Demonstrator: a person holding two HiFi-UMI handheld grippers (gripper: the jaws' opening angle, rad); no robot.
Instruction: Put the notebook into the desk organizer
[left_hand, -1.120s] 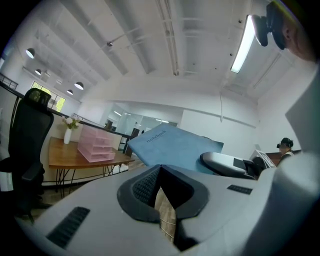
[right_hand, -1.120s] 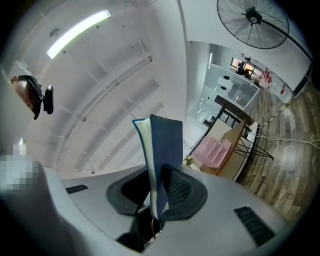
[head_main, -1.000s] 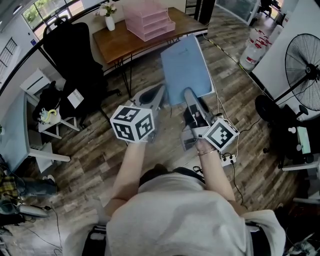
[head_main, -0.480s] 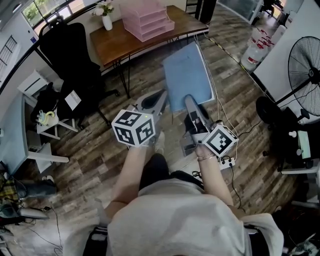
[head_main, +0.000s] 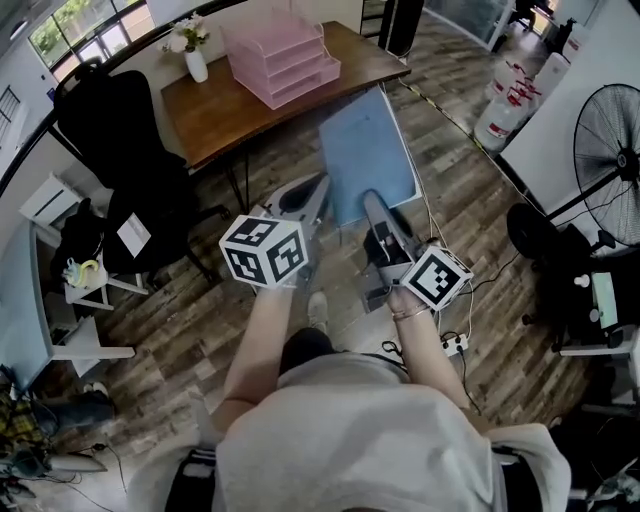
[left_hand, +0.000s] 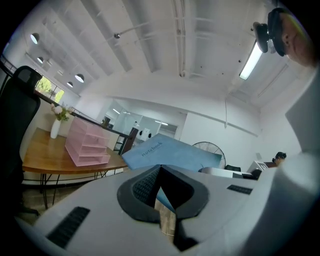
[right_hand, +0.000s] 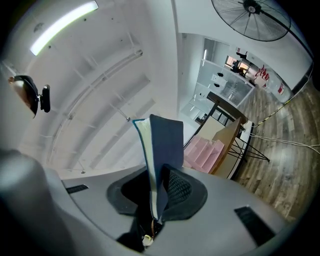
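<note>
A blue notebook (head_main: 370, 155) is held up over the wood floor with my right gripper (head_main: 372, 208) shut on its near edge. In the right gripper view the notebook (right_hand: 167, 142) stands edge-on between the pads. My left gripper (head_main: 300, 197) hovers just left of it, shut and holding nothing; its own view shows the notebook (left_hand: 170, 152) past its tips (left_hand: 160, 169). The pink desk organizer (head_main: 280, 62), a stack of open trays, sits on the wooden desk (head_main: 330, 75) ahead, also seen as the organizer (left_hand: 85, 145) and organizer (right_hand: 202, 152).
A white vase with flowers (head_main: 195, 62) stands on the desk left of the organizer. A black office chair (head_main: 110, 130) is at the desk's left, a standing fan (head_main: 610, 130) at the right, water jugs (head_main: 505, 100) behind, and a power strip (head_main: 455, 345) with cables on the floor.
The desk and organizer have come slightly nearer in the head view as the person steps forward. Both grippers keep the same pose, the notebook still held.
</note>
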